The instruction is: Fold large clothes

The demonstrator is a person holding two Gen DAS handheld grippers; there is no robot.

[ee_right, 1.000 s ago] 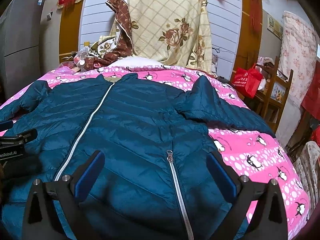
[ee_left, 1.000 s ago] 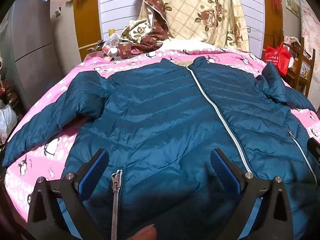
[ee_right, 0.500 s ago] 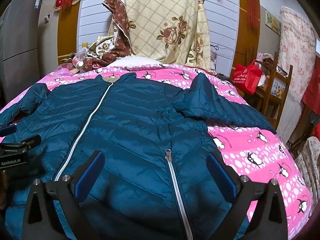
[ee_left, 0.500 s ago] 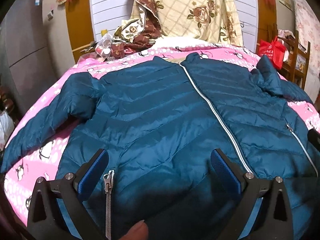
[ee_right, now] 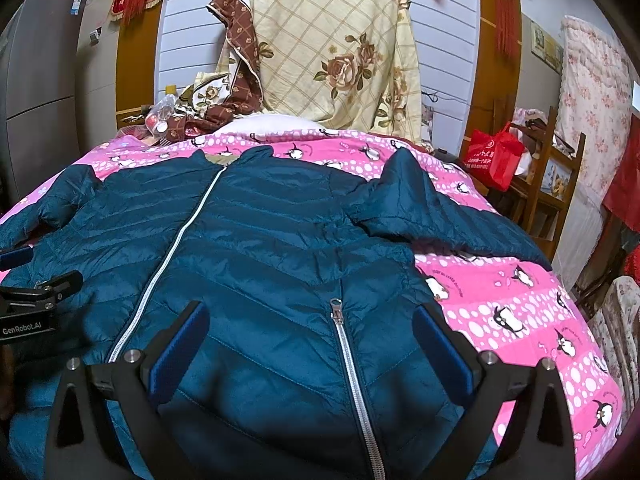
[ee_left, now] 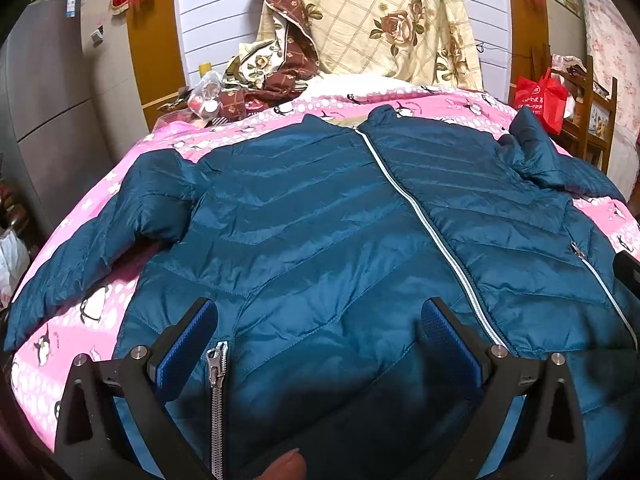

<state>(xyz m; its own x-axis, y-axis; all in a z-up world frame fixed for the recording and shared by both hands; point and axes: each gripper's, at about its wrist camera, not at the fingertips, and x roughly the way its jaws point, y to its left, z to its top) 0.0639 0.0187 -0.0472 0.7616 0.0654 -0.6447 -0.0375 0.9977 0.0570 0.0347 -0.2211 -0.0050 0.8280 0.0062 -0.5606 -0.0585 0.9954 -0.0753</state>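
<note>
A dark teal quilted jacket point(ee_left: 320, 232) lies front-up and zipped on the bed, collar at the far end, both sleeves spread sideways. It also shows in the right wrist view point(ee_right: 260, 248). My left gripper point(ee_left: 320, 320) is open and empty, hovering over the jacket's lower left part by the left pocket zipper point(ee_left: 216, 368). My right gripper point(ee_right: 312, 324) is open and empty over the lower right part, with the right pocket zipper point(ee_right: 338, 312) between its fingers. The left gripper's body point(ee_right: 36, 296) shows at the left edge of the right wrist view.
The bed has a pink penguin-print cover point(ee_right: 520, 320). A floral quilt point(ee_right: 336, 48) hangs at the headboard with clutter and a bottle point(ee_right: 160, 112) beside it. A wooden shelf with a red bag point(ee_right: 496, 152) stands right of the bed. A grey fridge point(ee_left: 44, 128) stands left.
The left gripper has drifted slightly left and back over the jacket's hem. The right gripper has barely moved. Both stay open, and the jacket lies as before.
</note>
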